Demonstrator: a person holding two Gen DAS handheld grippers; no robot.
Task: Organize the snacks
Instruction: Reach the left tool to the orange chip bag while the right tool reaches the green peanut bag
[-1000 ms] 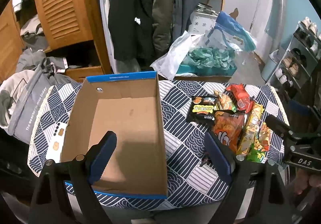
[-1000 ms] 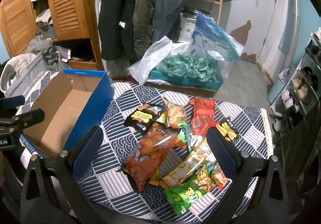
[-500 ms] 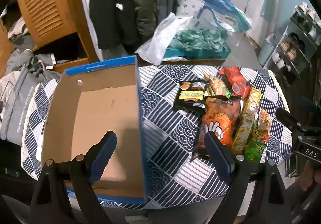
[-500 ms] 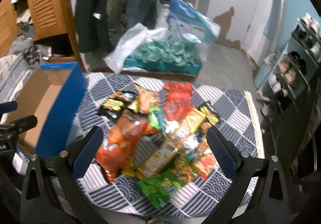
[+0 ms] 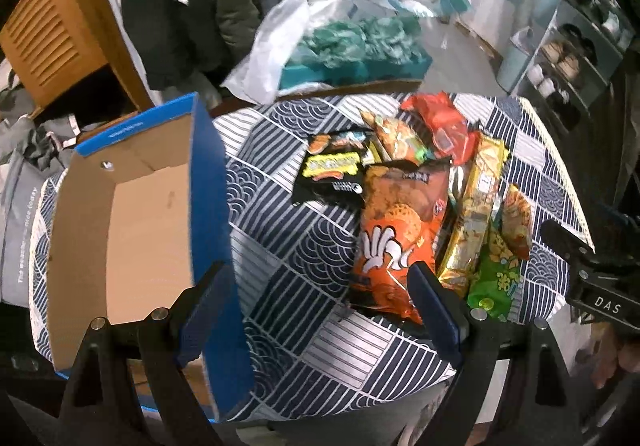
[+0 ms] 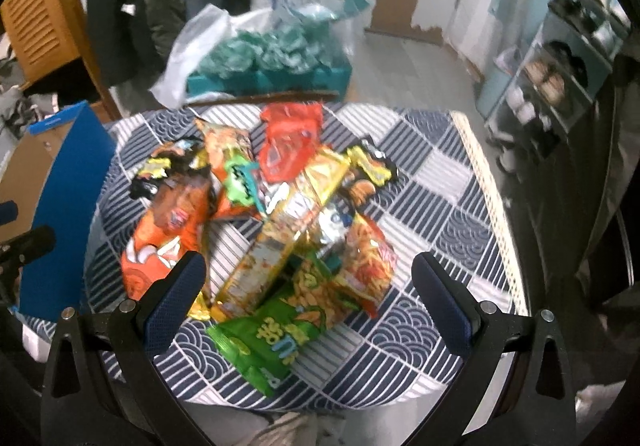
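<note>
Snack packets [image 5: 416,198]: heaped on patterned tablecloth [image 5: 296,246], right of empty blue cardboard box [image 5: 120,230]; left gripper [image 5: 316,298] spread wide, holding nothing, one finger over the box wall, one by orange bag [image 5: 396,230]. Right wrist view: right gripper [image 6: 308,298] wide apart, empty, above green packet [image 6: 272,334]; long gold packet [image 6: 288,230] lies across the heap.

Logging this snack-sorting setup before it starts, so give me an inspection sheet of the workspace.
Surface: table under a blue-white patterned cloth.
Job's things: snack packs piled at the right; big orange bag, green bag, red pack. Box at the left, open, nothing seen inside.
Clutter: nothing seen on the table.
Grippers: left claw and right claw open, holding nothing.
Cables: nothing seen.
Surroundings: hanging coats, plastic bags on the floor, shoe rack.
</note>
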